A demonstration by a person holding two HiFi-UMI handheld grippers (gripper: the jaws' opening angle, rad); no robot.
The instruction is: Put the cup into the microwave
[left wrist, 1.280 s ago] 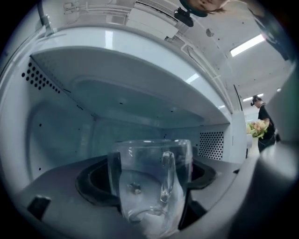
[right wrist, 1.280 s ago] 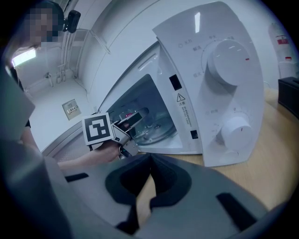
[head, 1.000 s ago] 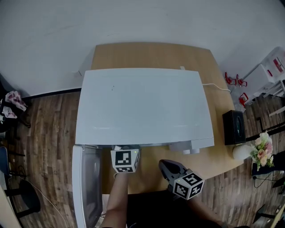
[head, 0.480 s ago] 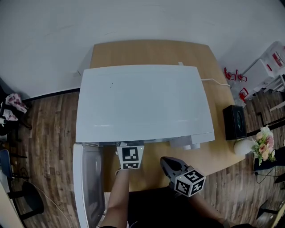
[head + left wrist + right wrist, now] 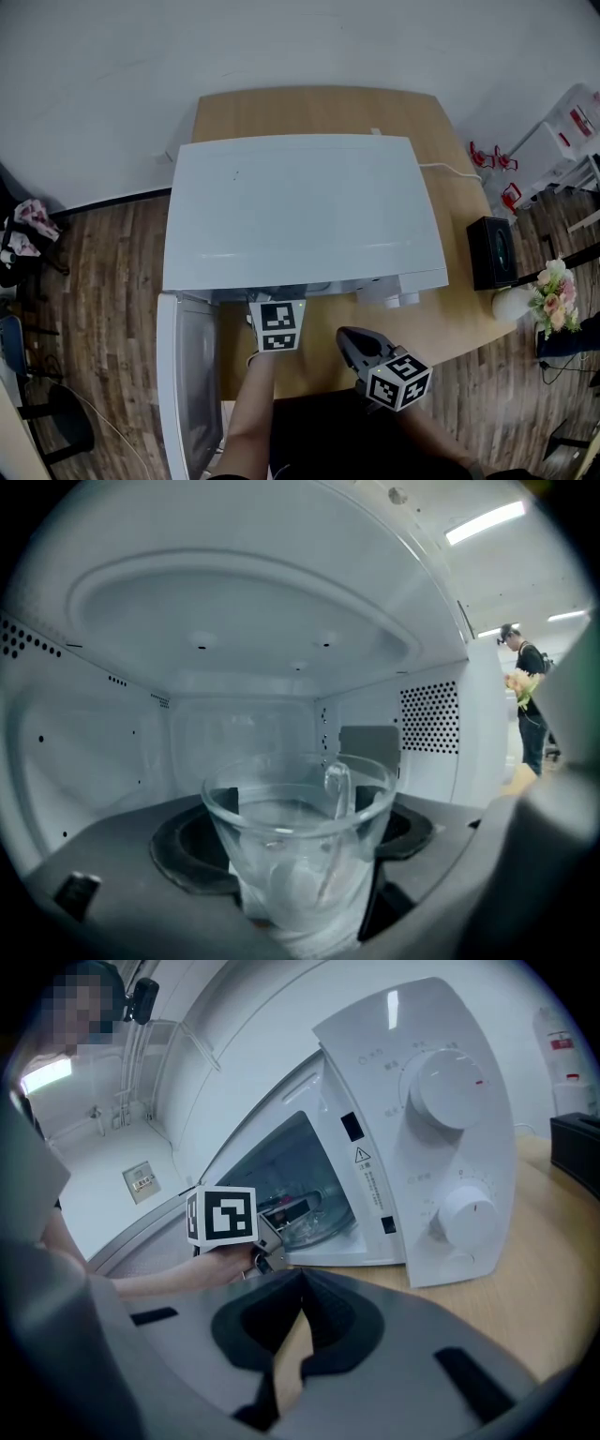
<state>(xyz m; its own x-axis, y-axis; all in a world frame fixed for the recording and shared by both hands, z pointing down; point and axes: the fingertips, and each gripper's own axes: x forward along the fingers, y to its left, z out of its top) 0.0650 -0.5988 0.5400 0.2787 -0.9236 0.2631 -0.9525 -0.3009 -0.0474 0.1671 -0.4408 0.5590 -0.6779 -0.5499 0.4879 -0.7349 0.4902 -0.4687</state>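
Wood-plank flooring [image 5: 103,281] is surrounding the tan table [image 5: 319,108] that is carrying the white microwave [image 5: 300,216]; the left gripper [image 5: 274,319] is reaching into its near opening, jaws pinching the clear glass cup [image 5: 298,846] from both sides, so the cup is sitting well inside the cavity with the perforated right wall [image 5: 429,719] and the ceiling arching around it; whether its base is touching the cavity floor is not showing. The grip is probably keeping the cup upright until it is settled. To the left, the door [image 5: 183,384] is hanging wide open, leaving the arm room; the right gripper [image 5: 298,1335] is waiting near the dials [image 5: 450,1087], jaws pressed together on nothing, presumably staying clear and free for the door.
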